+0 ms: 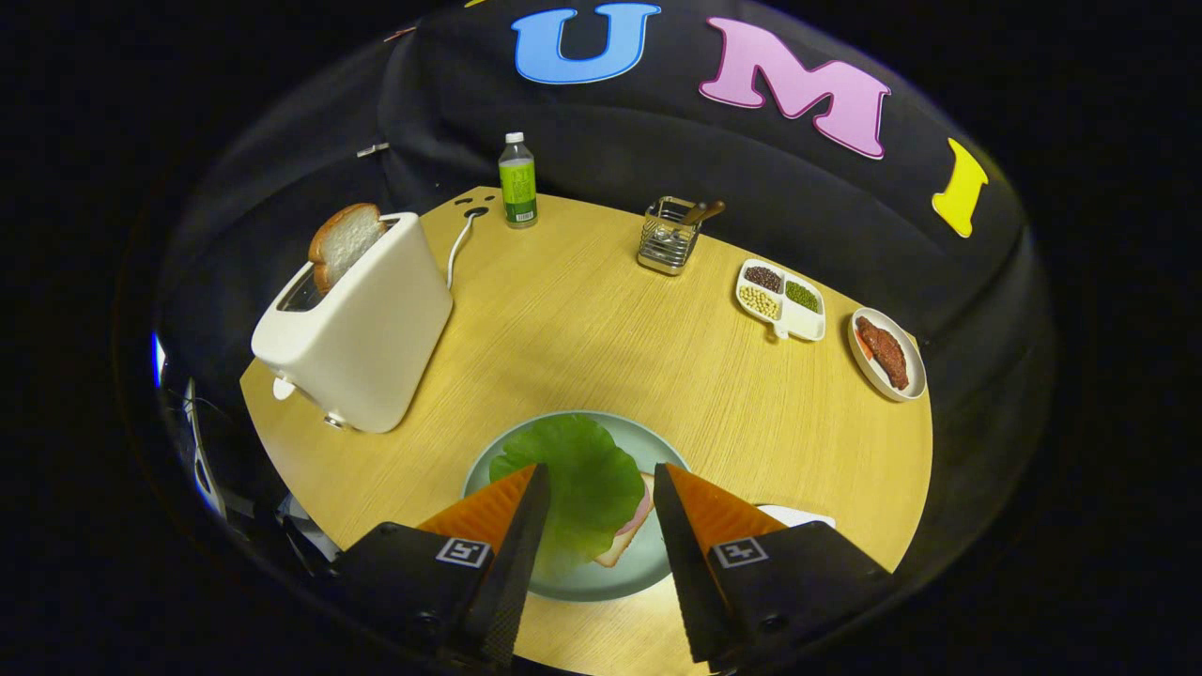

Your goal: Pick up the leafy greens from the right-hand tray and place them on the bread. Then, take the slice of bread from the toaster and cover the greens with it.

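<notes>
Leafy greens [577, 479] on bread [627, 540], between wide-apart, empty gripper [596, 493] fingers.

The gripper [596, 488] has two wedge-shaped fingers [493, 512], orange on their outer faces, with black textured inner pads; behind each, away from the plate [657, 446], a black block carries a square black-and-white marker and a screw

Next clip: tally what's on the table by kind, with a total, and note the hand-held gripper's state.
Bread slices: 2 (toaster slot, under greens)
Leafy greens: 1
Dishes: 3
Toaster: 1
Bottle: 1
Utensil caddy: 1
Total: 9
Hand-held gripper: open above the greens.
</notes>
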Tool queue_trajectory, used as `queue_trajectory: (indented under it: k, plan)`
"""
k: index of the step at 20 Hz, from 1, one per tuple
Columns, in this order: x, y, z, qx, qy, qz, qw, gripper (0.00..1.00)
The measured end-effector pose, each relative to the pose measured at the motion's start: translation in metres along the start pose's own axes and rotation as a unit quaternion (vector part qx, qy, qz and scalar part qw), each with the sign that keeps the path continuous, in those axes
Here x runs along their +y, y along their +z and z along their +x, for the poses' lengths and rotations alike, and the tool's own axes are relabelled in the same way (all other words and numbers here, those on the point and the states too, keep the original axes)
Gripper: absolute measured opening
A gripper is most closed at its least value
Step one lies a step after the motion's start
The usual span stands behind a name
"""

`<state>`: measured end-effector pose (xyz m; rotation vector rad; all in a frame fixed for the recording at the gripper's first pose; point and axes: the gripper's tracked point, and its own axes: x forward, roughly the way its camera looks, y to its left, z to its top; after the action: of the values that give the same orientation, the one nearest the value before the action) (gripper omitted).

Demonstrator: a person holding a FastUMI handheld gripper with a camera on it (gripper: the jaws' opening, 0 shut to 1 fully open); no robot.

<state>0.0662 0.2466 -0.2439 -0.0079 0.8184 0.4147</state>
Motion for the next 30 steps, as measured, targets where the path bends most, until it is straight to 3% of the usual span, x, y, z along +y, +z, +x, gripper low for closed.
queue_trajectory:
  k: [7,15,18,23,30]
  plan:
    - [0.015,0.028,-0.022,-0.058,0.007,0.033,0.998,0.73]
    - [0.068,0.141,-0.082,-0.186,0.038,0.044,0.981,0.73]
    - [0.126,0.177,-0.086,-0.202,0.083,0.03,0.975,0.76]
    - [0.204,0.198,-0.044,-0.176,0.122,-0.002,0.977,0.76]
    - [0.246,0.197,0.04,-0.103,0.099,0.011,0.99,0.73]
